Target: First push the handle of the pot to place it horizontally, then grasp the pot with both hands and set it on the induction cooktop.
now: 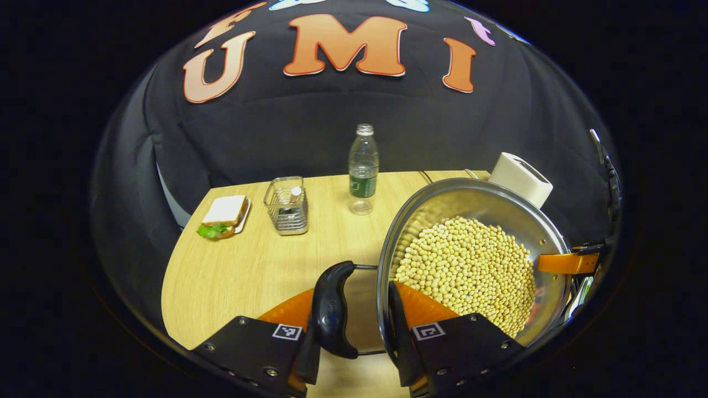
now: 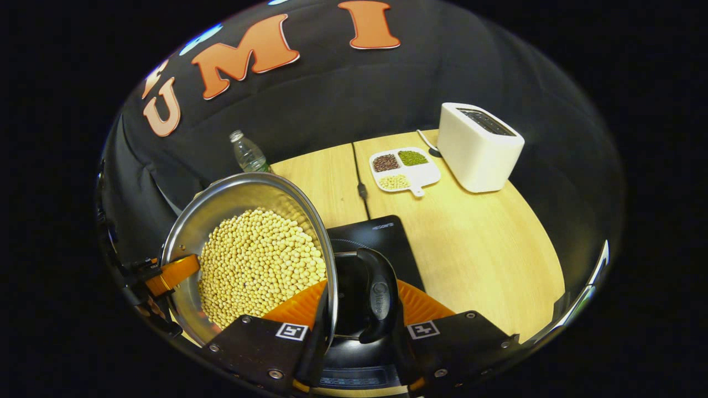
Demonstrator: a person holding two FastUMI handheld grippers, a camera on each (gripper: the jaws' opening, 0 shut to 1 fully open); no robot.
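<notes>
Steel pot [image 1: 470,204], full of pale soybeans [image 1: 467,271], hung tilted; dark side handles [image 1: 332,309] stood horizontal. Black induction cooktop [image 2: 381,235] lay flat on table beneath.

I am looking at a light wooden worktop [image 1: 249,271] that is carrying several things. On its far left a sandwich on a small plate [image 1: 224,216] is resting, with a wire basket [image 1: 286,206] beside it and a clear water bottle [image 1: 363,168] standing upright nearby. In the right gripper view a black induction cooktop [image 2: 381,237] is lying near me, while a divided dish of beans [image 2: 402,168] is sitting just beside a white toaster [image 2: 478,146].
</notes>
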